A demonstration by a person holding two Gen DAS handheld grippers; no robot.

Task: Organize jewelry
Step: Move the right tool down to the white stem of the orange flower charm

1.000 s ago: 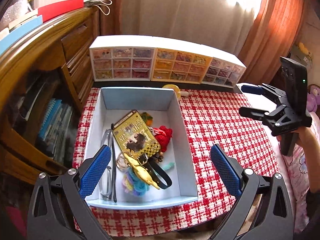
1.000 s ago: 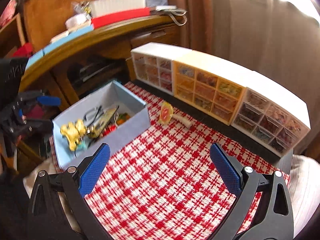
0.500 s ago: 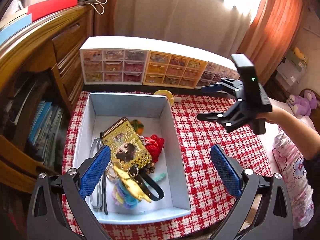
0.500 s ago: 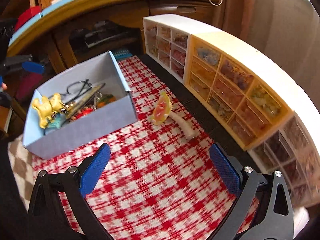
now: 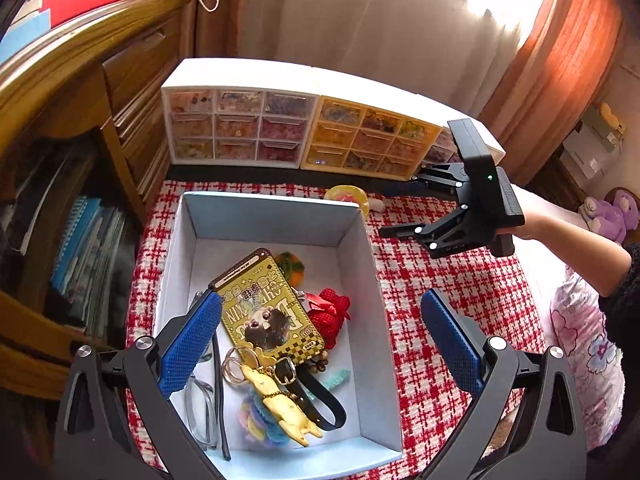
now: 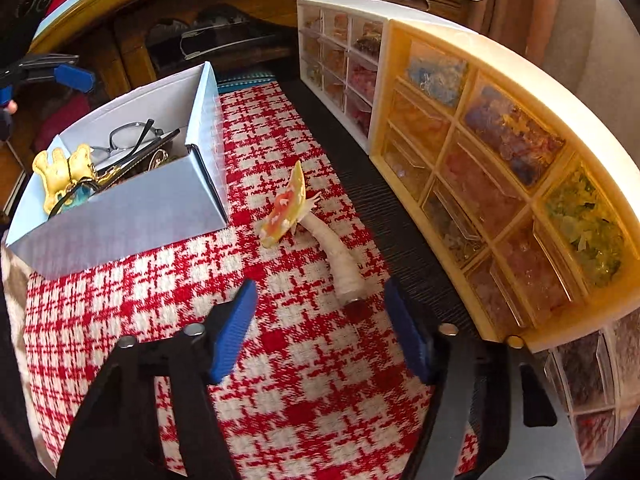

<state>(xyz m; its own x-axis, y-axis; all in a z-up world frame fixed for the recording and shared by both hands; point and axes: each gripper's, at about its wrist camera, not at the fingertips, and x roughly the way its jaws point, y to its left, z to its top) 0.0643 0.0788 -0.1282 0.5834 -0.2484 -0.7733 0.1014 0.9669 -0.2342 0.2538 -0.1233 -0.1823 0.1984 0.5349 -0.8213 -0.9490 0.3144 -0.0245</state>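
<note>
Mushroom ornament (image 6: 316,224) lies on our checked cloth (image 6: 280,360) just ahead of our right gripper (image 6: 320,332), whose empty jaws, still apart, have just been closing.

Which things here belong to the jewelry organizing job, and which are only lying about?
For the job:
- mushroom-shaped ornament on the cloth
- right gripper, jaws just closing, nothing between them yet
- yellow drawer unit
- white drawer unit

Lying about:
- glasses in the blue box
- books
- purple plush toy
</note>
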